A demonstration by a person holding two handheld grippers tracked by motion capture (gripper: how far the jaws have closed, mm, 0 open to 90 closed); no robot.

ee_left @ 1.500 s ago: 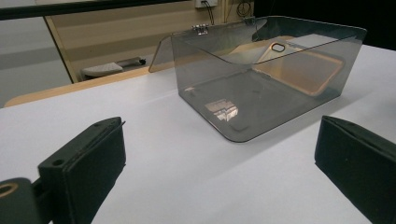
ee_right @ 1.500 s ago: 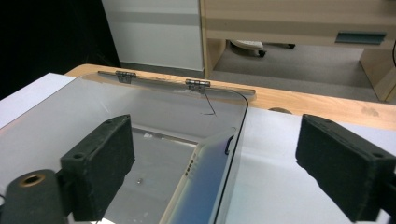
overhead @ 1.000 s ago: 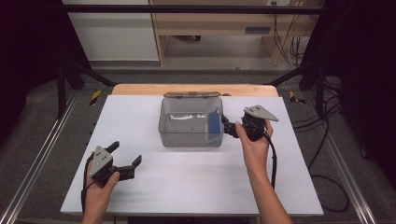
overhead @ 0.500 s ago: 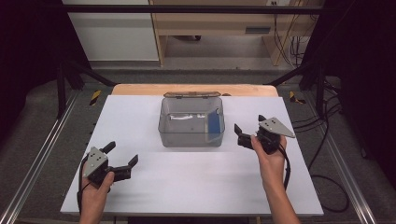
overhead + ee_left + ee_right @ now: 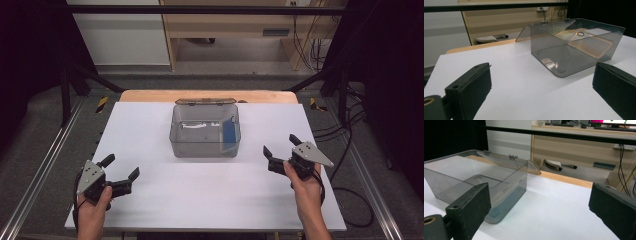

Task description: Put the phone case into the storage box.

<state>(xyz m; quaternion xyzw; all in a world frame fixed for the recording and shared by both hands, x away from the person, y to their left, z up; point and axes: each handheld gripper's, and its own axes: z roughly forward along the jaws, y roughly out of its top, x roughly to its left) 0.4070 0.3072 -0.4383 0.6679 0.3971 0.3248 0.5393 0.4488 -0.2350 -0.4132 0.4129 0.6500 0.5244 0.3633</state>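
Fingers (image 5: 471, 87) of left gripper (image 5: 118, 173) spread wide, nothing between, low over table (image 5: 150, 130) at near left. Fingers (image 5: 469, 207) of right gripper (image 5: 281, 152) spread too, empty, over table at near right, person's hand (image 5: 305, 187) behind. Box (image 5: 205, 131), clear grey plastic, between both grippers and farther back, mid-table, apart from both. Lid (image 5: 205, 101) hinged open, tipped off far side. Blue item (image 5: 229, 131) inside, against right wall. Pale strip inside toward left, unclear what.

Lab, metal frame rails (image 5: 35, 185), trailing cables (image 5: 345, 150)
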